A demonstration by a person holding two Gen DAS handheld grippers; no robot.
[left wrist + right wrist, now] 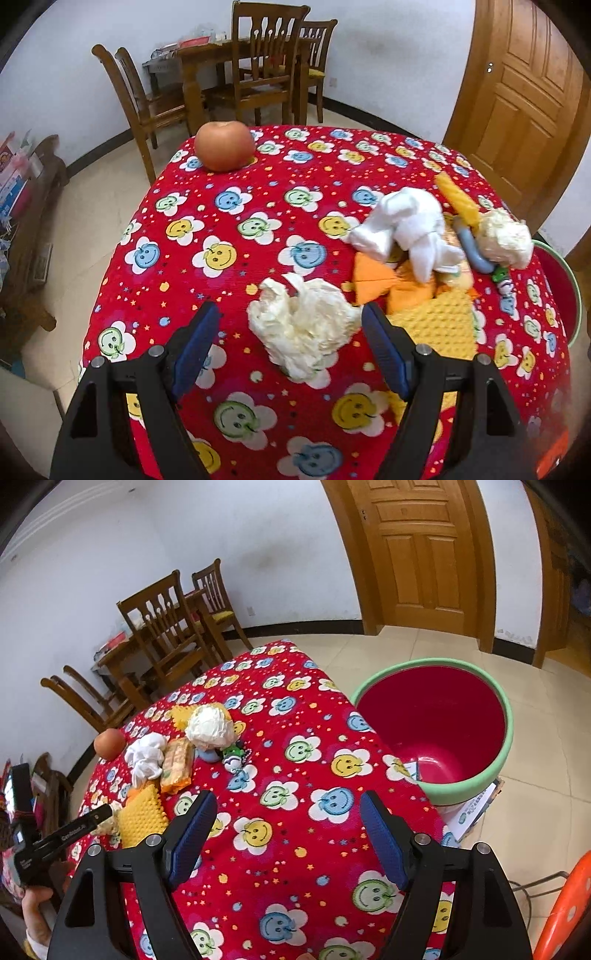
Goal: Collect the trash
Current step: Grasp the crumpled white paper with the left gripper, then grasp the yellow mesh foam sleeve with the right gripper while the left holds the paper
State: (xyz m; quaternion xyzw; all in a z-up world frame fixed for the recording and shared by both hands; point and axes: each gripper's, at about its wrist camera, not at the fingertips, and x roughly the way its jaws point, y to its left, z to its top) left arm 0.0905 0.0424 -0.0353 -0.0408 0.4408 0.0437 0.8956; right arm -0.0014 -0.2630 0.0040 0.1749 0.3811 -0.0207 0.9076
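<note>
A crumpled cream tissue [303, 325] lies on the red smiley tablecloth [229, 258] between the open fingers of my left gripper [291, 317]. Further right lie a white crumpled tissue [402, 225], another cream wad [504, 238], a yellow wrapper [458, 199] and orange and yellow wrappers [436, 317]. My right gripper [288, 808] is open and empty above the tablecloth [295, 849]. The pile shows at its left: the cream wad [210, 725], the white tissue [146, 757], a snack packet [177, 764]. A red bin with a green rim [508, 738] stands on the floor to the right.
An apple [225, 146] sits at the table's far left corner. A grey-blue handle [472, 247] and a small green toy [234, 757] lie in the pile. Wooden chairs [266, 62] and a table stand behind; a wooden door [417, 554] and an orange stool [565, 904] are right.
</note>
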